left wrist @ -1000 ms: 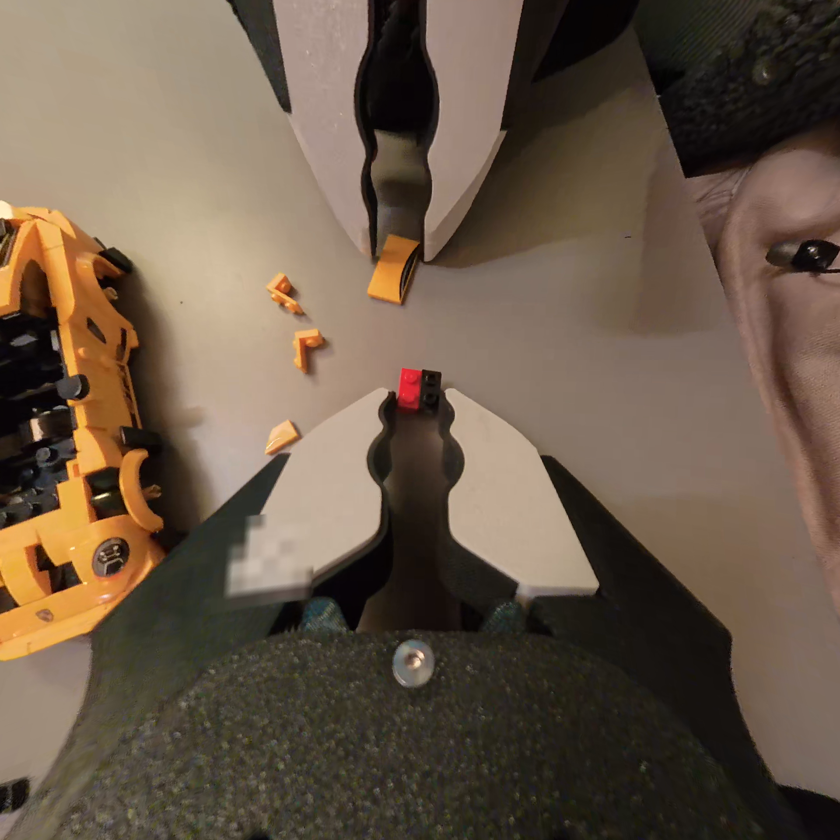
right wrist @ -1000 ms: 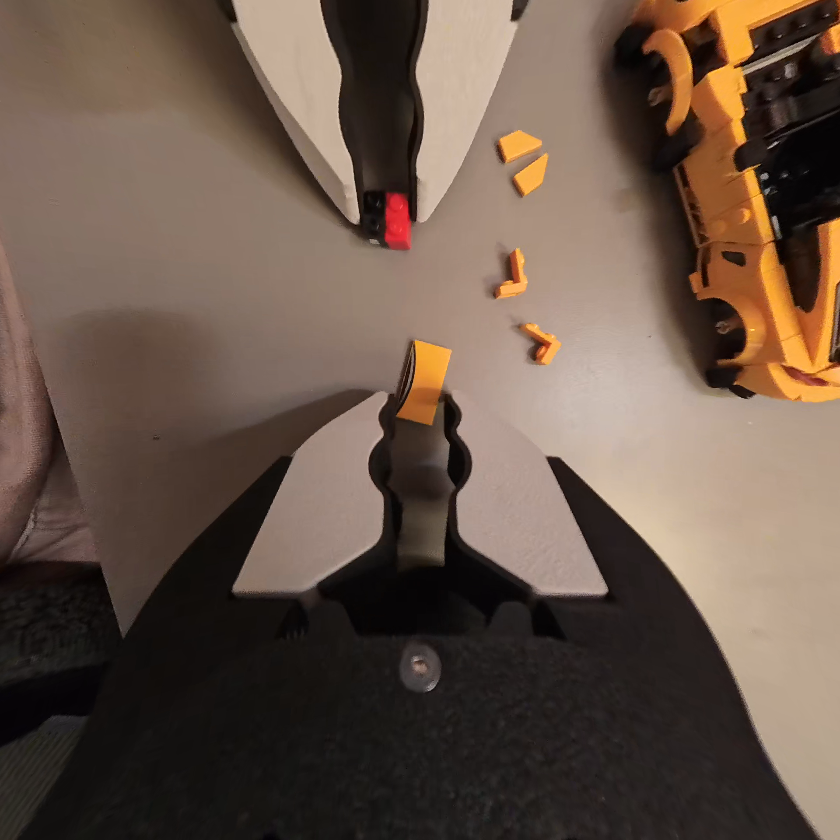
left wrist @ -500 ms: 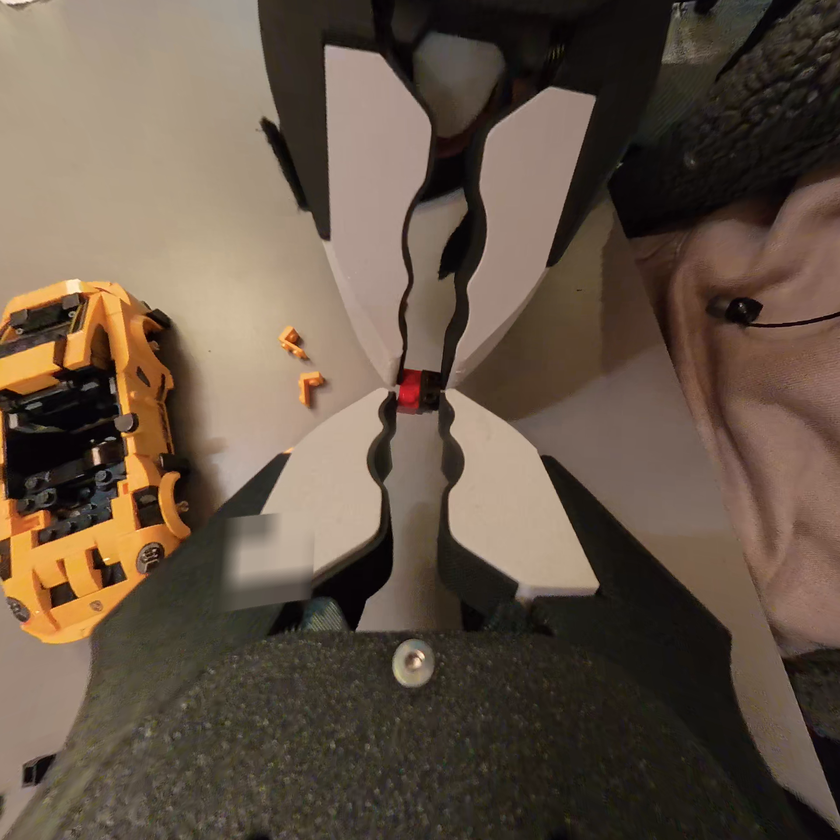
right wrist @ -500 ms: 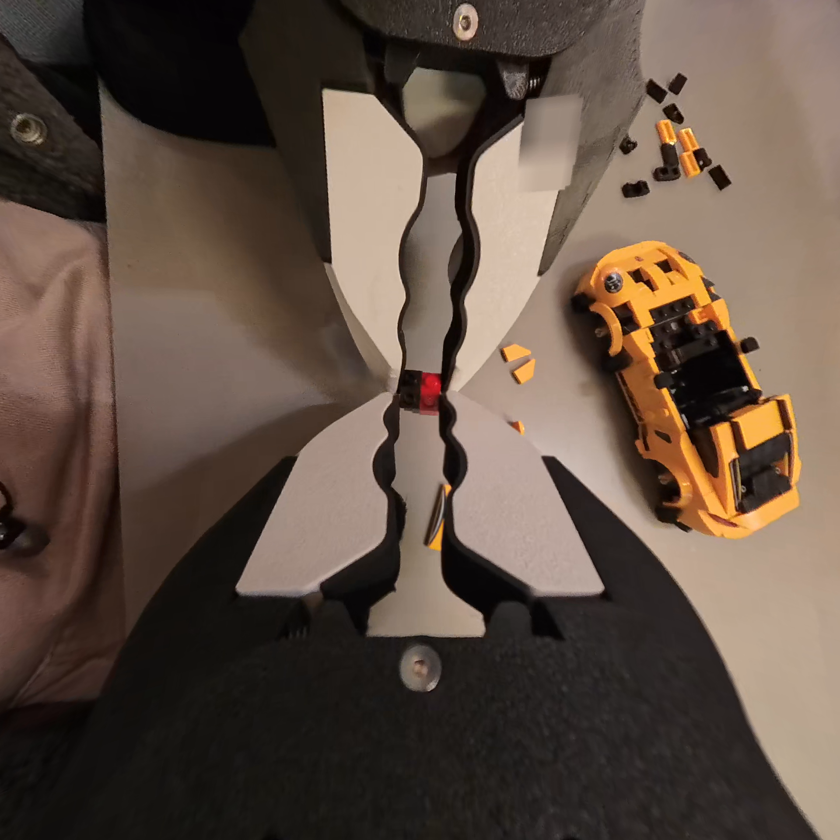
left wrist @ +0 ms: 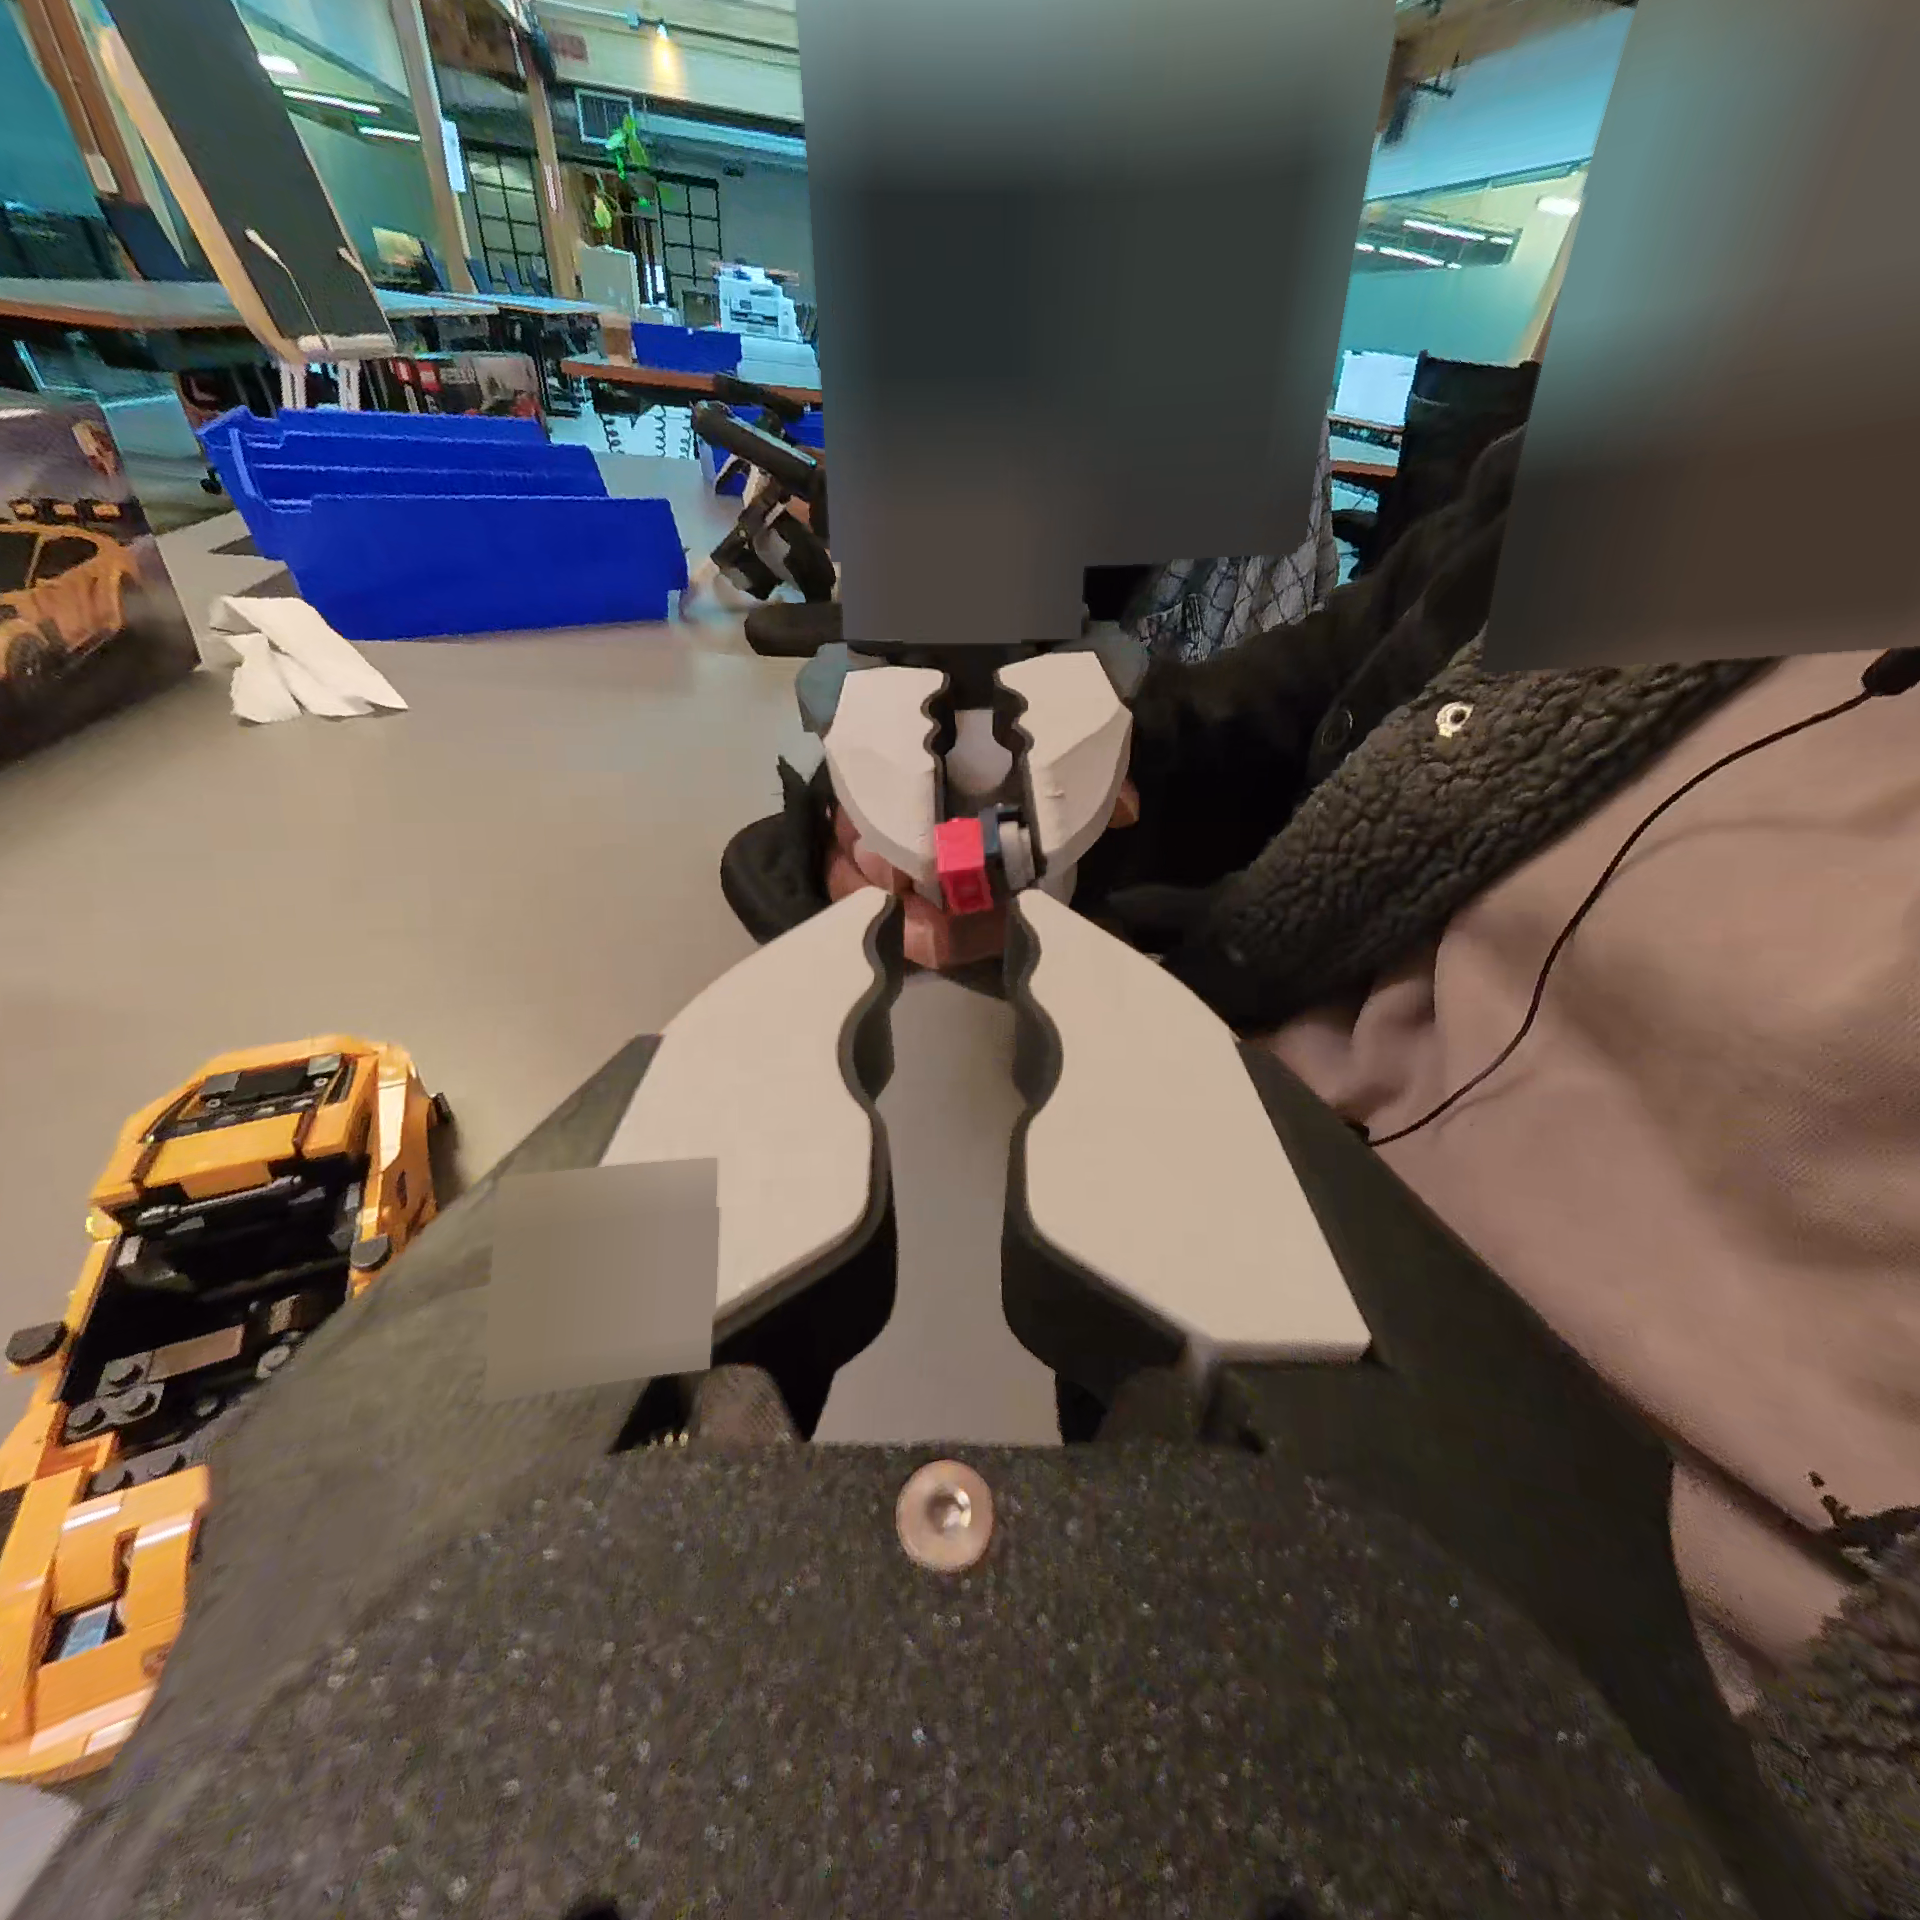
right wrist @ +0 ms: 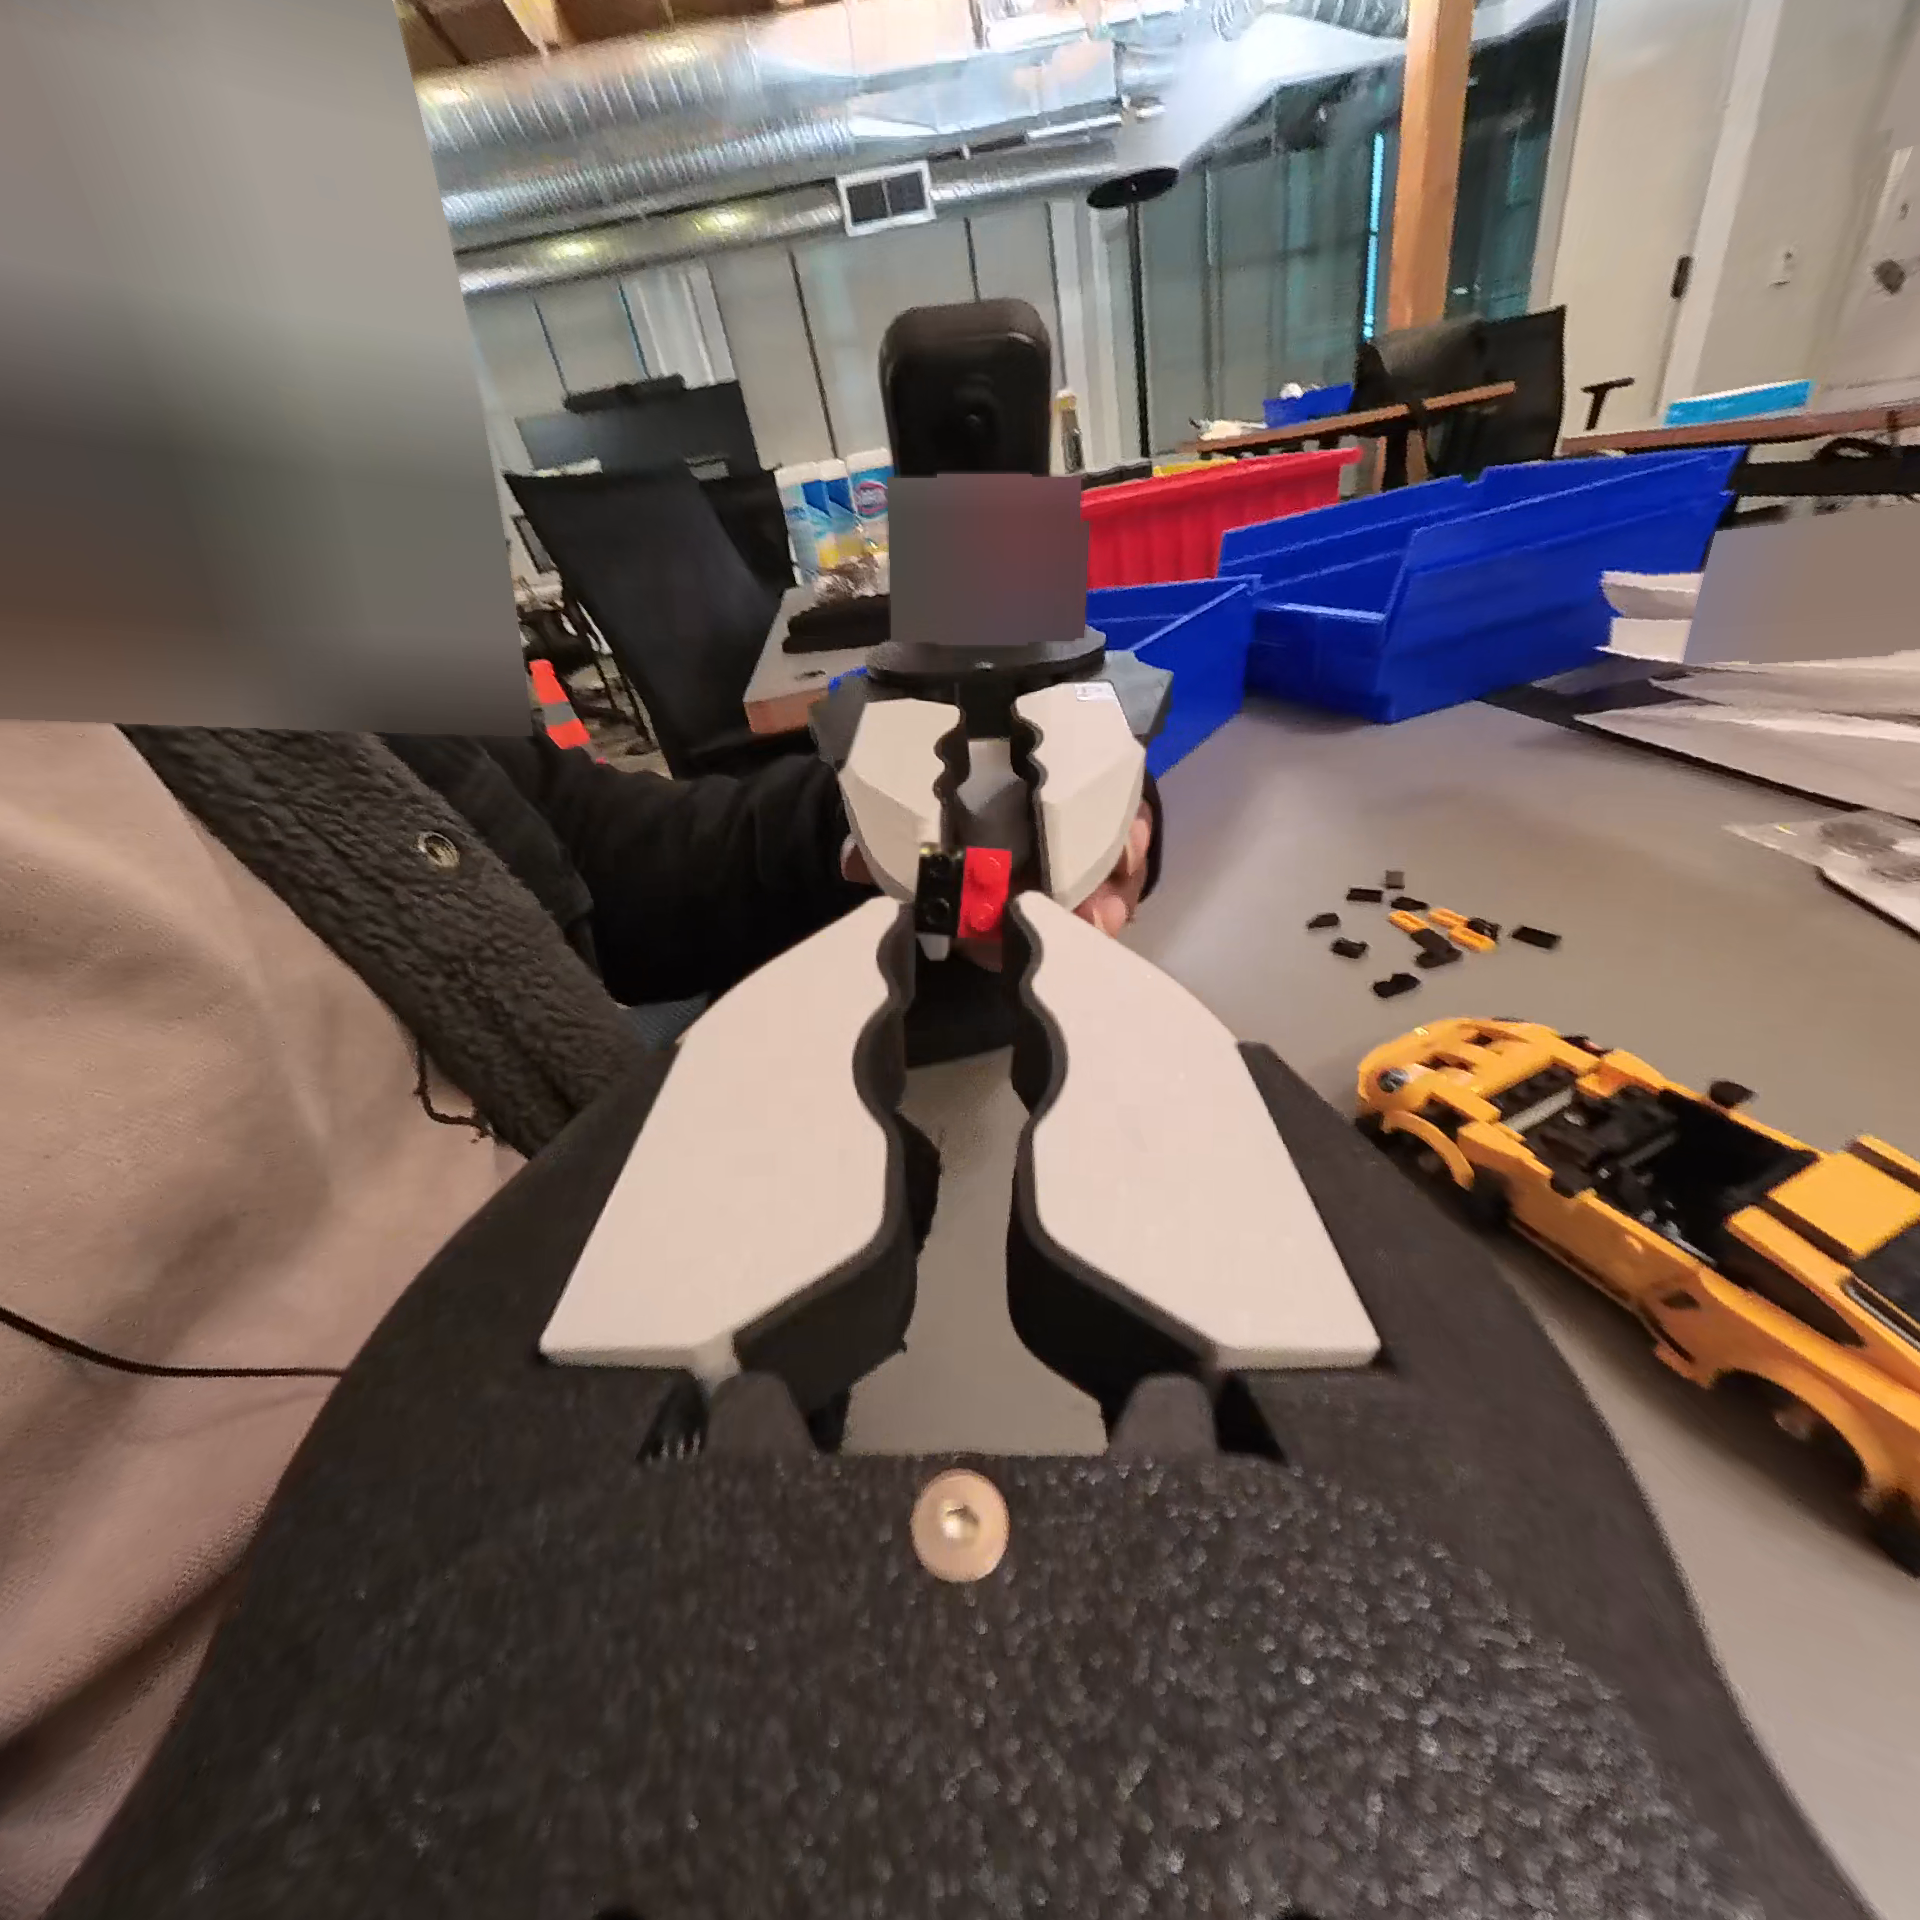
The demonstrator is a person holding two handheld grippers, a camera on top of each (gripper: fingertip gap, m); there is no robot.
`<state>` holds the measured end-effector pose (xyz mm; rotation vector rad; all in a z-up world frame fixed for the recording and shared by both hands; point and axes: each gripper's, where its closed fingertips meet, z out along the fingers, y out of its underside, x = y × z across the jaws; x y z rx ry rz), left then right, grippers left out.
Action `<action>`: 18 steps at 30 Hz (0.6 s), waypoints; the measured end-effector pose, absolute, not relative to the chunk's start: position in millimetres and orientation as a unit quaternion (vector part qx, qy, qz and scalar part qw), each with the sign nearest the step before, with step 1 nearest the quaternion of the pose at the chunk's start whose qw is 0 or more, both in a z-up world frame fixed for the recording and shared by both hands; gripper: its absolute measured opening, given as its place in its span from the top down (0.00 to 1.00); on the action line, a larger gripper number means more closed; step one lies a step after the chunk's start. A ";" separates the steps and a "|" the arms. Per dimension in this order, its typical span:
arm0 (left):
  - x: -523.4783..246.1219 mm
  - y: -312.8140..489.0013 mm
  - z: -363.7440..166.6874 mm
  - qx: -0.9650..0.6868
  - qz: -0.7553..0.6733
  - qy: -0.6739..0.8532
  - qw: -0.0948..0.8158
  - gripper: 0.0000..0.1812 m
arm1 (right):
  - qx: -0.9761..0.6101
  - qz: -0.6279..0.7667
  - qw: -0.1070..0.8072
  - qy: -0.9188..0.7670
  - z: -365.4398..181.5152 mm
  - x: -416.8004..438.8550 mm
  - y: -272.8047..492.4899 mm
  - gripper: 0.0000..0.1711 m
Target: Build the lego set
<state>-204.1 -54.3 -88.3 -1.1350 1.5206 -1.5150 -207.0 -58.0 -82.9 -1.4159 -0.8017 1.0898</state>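
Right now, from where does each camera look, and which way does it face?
Left wrist view: on the left gripper, facing the right gripper and the person's beige top; its own fingers frame the shot.
Right wrist view: on the right gripper, facing the left gripper; own fingers likewise, beige top at left.
Shared: red-and-black brick between the tips, yellow Lego car, grey table.

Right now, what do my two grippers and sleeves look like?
Both the left gripper and right gripper have pale grey tongs with wavy, black-lined inner edges, set in a rough black body with one silver screw. The left carries a black camera on top. You wear a black sleeve, a dark fleece, a beige top and a thin black cable.
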 end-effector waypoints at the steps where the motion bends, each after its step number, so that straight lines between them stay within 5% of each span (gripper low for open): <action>1: -204.5 -55.1 -86.7 -0.435 -0.588 0.585 0.350 0.91 | -0.596 0.469 0.556 -0.341 -81.4 -208.5 -59.0 0.91; 18: -208.8 -64.9 -74.5 -0.411 -0.641 0.559 0.328 0.94 | -0.565 0.509 0.547 -0.350 -75.7 -214.1 -64.1 0.91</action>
